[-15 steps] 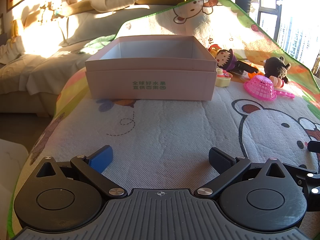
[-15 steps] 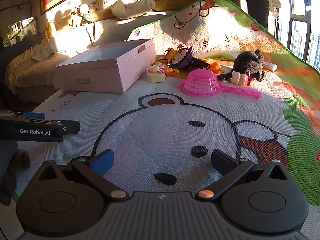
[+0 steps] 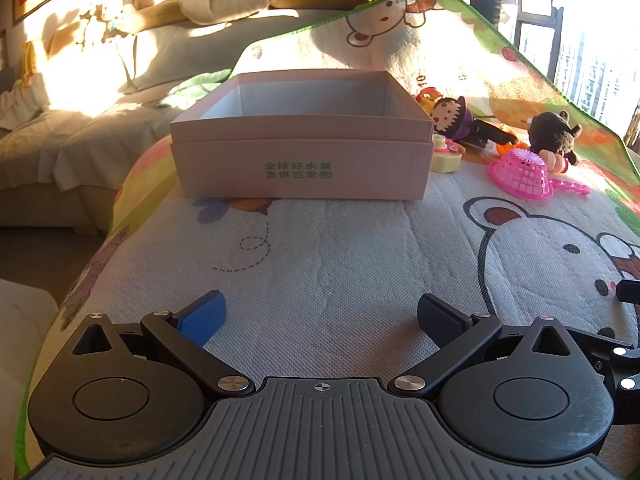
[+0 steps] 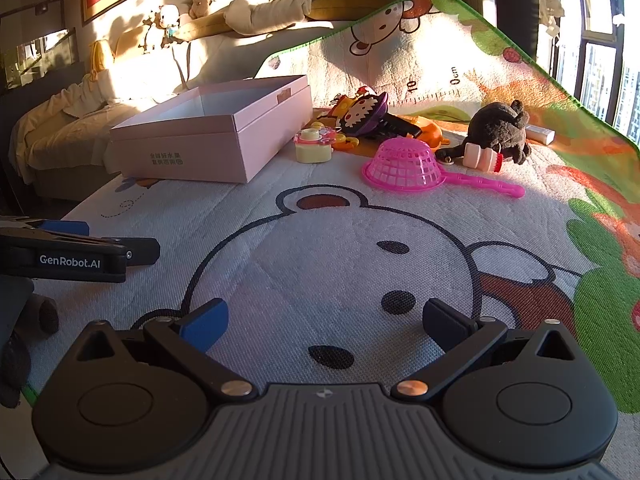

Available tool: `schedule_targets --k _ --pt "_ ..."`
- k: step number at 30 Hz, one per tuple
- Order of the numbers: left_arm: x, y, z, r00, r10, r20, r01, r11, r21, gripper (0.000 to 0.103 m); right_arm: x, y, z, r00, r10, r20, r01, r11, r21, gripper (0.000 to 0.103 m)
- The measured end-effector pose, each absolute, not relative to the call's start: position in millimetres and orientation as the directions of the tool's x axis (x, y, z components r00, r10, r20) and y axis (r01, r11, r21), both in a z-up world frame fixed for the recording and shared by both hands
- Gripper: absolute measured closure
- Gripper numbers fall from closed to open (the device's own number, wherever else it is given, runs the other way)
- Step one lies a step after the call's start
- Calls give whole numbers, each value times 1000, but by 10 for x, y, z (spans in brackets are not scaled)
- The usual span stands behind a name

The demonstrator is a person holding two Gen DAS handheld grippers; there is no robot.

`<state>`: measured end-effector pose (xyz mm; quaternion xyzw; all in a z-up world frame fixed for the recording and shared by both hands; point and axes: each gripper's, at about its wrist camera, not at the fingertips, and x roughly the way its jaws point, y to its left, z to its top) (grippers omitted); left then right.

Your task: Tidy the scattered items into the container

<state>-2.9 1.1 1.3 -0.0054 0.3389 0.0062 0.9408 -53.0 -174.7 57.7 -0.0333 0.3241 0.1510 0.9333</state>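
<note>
While both grippers hover over the cartoon play mat [image 4: 320, 240], the left gripper [image 3: 320, 320] and right gripper [image 4: 324, 320] each show jaws spread wide, gripping nothing. Pink box [image 3: 304, 152] sits open at 12 o'clock in left view. Toys cluster at its 3 o'clock: pink strainer [image 4: 404, 164], dark plush [image 4: 500, 128], doll [image 4: 360, 114], yellow toy [image 4: 314, 148].

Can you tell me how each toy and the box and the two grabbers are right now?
pink box: open, no lid on, inside looks empty
pink strainer: upside down on the mat
brown plush toy: lying on its side
doll with purple hat: lying down
yellow toy pot: upright beside the box
left gripper: open, holding nothing
right gripper: open, holding nothing
</note>
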Motion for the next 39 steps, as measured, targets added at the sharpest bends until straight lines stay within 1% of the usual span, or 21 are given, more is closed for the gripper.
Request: schedule_targets --k 29,39 --pt "-30 22 11 774 2 -634 -19 1000 -20 0 -527 -1721 575 745 248 -620 -305 952 15 0" --pt "-31 3 -7 770 18 -638 -21 1000 2 0 -519 -1699 577 744 235 -625 -299 954 3 0"
